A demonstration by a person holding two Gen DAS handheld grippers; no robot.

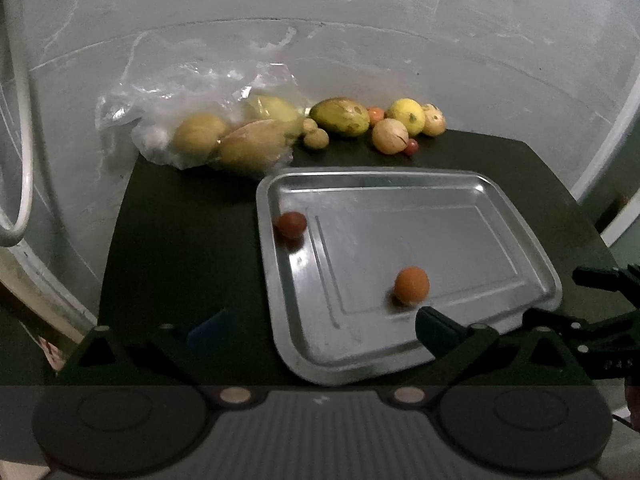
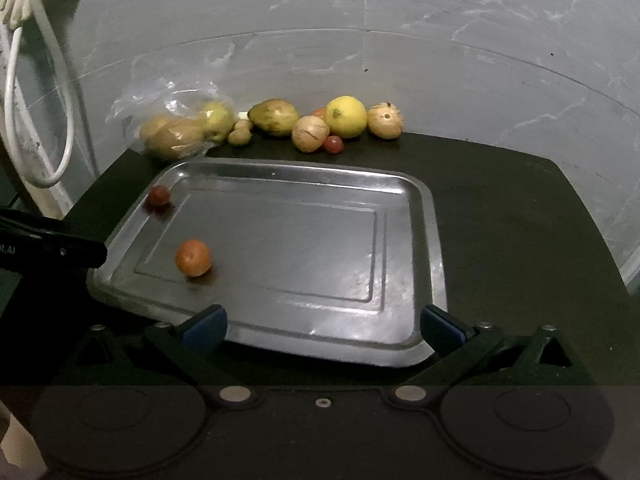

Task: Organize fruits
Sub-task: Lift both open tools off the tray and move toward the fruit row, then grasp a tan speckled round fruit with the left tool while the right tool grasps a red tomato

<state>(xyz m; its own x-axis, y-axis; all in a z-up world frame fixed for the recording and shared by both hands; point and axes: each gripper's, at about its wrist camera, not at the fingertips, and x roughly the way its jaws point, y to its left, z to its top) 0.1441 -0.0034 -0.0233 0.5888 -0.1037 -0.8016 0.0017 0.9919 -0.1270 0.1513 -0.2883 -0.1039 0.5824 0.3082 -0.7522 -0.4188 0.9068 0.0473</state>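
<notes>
I am looking along both tools at a dark worktop [image 2: 500, 208] that is sitting against a grey, streaked wall [image 2: 440, 40]. The light is dim. A white hose [image 2: 60, 120] is hanging in a loop at the far left of the room.

A shallow metal tray [image 2: 400, 248] is lying in the middle of the worktop. Two small fruits are resting in it, well apart: an orange fruit [image 2: 193, 258] on the flat floor near the left side, and a darker red fruit [image 2: 159, 195] tucked into the far left corner against the rim.

Along the back edge, near the wall, the rest of the fruit is lying in a loose row. At the left a crumpled clear plastic bag [image 2: 168, 100] is holding several yellow-green fruits [image 2: 176, 136]. Beside it are two small brownish fruits [image 2: 240, 134], then a green mango [image 2: 274, 117], a pale round fruit [image 2: 310, 133] with a small red fruit [image 2: 333, 144] touching it, a yellow lemon [image 2: 346, 116], and another pale round fruit [image 2: 384, 120] at the right end.

My left tool [image 1: 320, 330] is hovering over the tray's near left corner, jaws spread wide and gripping nothing. My right tool [image 2: 324, 326] is hovering at the tray's near edge, likewise spread wide with nothing between its blue pads [image 2: 204, 326]. Nothing is standing between either tool and the row of fruit except the tray itself.
</notes>
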